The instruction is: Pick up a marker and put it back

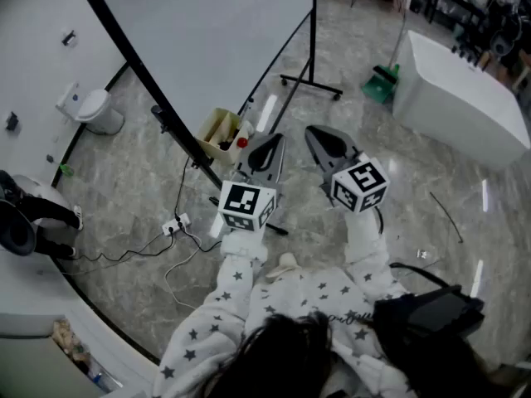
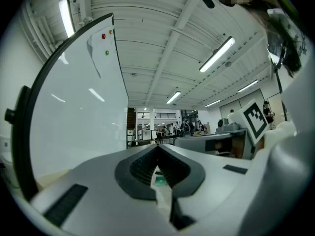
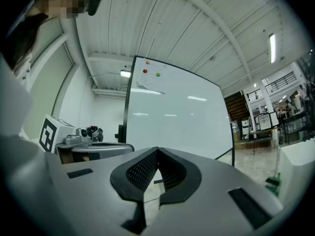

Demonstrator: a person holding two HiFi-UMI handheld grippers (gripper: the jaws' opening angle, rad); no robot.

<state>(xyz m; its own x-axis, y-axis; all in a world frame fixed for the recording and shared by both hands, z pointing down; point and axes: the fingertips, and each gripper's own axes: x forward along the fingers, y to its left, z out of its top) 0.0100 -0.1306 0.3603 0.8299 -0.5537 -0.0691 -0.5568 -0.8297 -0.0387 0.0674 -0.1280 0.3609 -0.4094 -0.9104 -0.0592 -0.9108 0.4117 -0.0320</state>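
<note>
Whiteboard point(image 1: 216, 31) is standing at the left on its frame, with a power strip point(image 1: 175, 222) and cables lying on the floor below it. Open box point(image 1: 214, 127) is sitting at the board's foot. What looks like a red-capped marker point(image 1: 241, 143) is resting at the box's right edge, too small to confirm. Left gripper point(image 1: 270, 142) is hovering just right of the box, jaws pressed together, pinching nothing. Right gripper point(image 1: 315, 135) is hovering beside it, not touching it, jaws also pressed together and empty. Green dustpan point(image 1: 382, 84) and white tub point(image 1: 460, 98) are sitting further right, well apart from both grippers
</note>
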